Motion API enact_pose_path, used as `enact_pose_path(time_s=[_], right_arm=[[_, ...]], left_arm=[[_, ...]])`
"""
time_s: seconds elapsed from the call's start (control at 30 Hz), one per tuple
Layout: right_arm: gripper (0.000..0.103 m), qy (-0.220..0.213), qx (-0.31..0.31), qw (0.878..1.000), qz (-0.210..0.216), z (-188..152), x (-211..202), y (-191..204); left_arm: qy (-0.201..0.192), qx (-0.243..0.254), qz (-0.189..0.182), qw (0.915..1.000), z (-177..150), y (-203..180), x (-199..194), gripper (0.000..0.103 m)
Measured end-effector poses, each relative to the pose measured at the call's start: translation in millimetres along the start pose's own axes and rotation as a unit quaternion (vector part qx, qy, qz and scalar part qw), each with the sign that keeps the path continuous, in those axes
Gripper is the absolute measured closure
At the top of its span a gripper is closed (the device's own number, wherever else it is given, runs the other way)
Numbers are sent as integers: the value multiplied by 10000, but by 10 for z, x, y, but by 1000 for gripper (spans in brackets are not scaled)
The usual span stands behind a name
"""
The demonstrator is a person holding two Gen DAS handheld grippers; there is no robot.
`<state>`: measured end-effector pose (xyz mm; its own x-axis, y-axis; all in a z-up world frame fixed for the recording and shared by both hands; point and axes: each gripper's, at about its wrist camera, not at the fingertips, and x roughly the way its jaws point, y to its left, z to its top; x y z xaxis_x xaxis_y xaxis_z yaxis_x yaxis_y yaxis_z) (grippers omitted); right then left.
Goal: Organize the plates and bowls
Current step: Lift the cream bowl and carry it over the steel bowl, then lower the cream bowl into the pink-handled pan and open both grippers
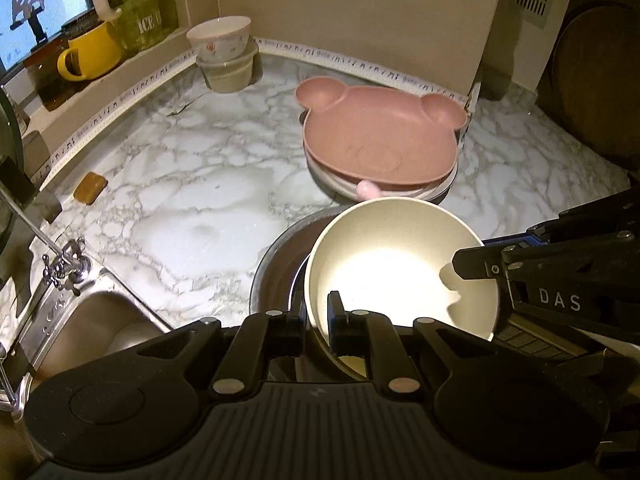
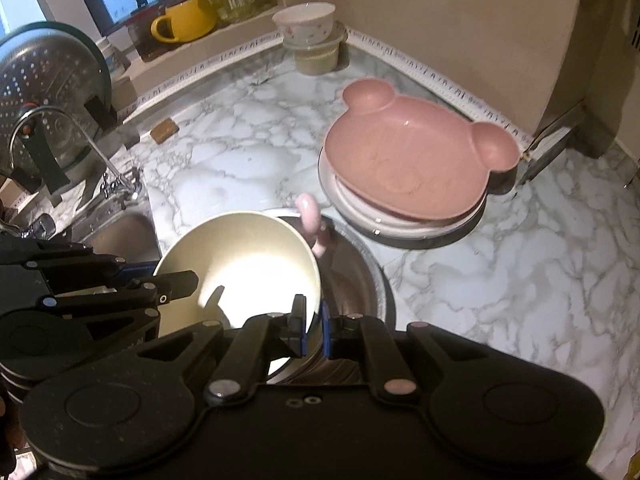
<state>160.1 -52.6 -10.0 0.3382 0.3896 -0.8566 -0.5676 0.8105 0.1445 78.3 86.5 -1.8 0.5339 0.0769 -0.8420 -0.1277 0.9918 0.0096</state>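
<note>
A cream bowl [image 1: 400, 264] is held tilted over a steel bowl [image 1: 276, 264] near the counter's front. My left gripper [image 1: 316, 320] is shut on the cream bowl's near rim. My right gripper [image 2: 314, 324] is shut on the same bowl [image 2: 248, 256] at its right rim, above the steel bowl [image 2: 360, 268]; it also shows in the left wrist view [image 1: 480, 264]. A pink bear-shaped plate [image 1: 376, 136] lies on a stack of white plates [image 1: 440, 190] further back, also in the right wrist view [image 2: 412, 156]. A floral bowl [image 1: 220, 38] sits stacked on a beige bowl [image 1: 230, 74] in the far corner.
A sink [image 1: 92, 328] with a tap [image 1: 60, 260] lies at the left. A yellow mug [image 1: 90, 54] and a green pitcher [image 1: 132, 8] stand on the window ledge. A brown sponge [image 1: 90, 188] lies on the marble counter [image 1: 200, 184]. A colander [image 2: 44, 80] stands left.
</note>
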Motion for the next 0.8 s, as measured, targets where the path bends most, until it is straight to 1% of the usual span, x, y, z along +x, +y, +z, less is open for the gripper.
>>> enact_pose_path(time_s=[0.17,0.63,0.8], right_arm=[[94,49,-15,10000,-19,-12,79,60],[93,142,-52,9998,-102,-22,247,76],[93,92,-264,9994,-202,-45,276,127]], left_arm=[[-10,31,95,9999,-33,35,74,93],[-1,177,167,9997,-78,56,296,93],[40,247,189,9995,-98,58,364,93]])
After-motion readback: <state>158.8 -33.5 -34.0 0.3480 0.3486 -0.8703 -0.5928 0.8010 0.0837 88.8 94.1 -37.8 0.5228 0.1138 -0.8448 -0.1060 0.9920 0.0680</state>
